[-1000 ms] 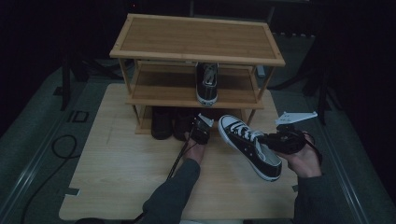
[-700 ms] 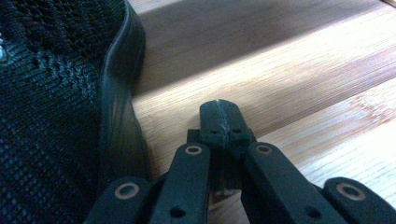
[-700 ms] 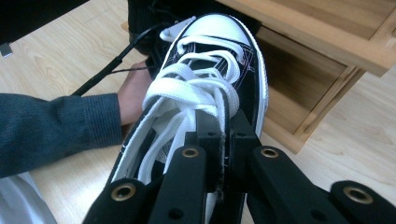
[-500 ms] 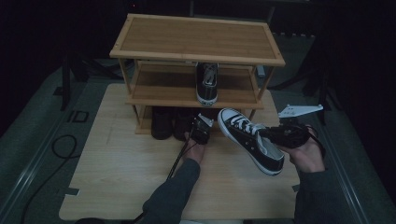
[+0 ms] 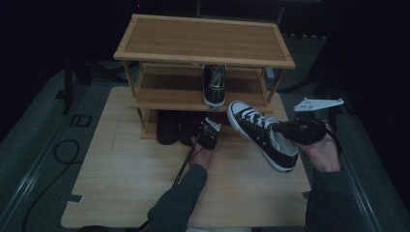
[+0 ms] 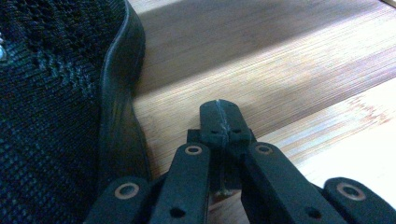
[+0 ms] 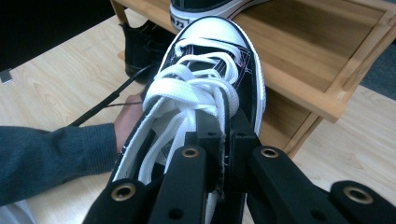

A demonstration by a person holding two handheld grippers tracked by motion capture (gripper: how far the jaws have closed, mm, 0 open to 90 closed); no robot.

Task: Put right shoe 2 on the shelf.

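Black sneaker [image 7: 205,88] heel hidden behind right tongs [image 7: 223,135], seemingly clamped.

A black canvas sneaker with white laces and a white rubber toe cap [image 7: 205,79] is clamped at its tongue by the right gripper [image 7: 223,135]. Beyond its toe, a wooden slatted shoe rack [image 7: 299,70] is seen; left of the sneaker, a grey-sleeved hand [image 7: 128,119] rests on the light wooden tabletop [image 7: 60,88].
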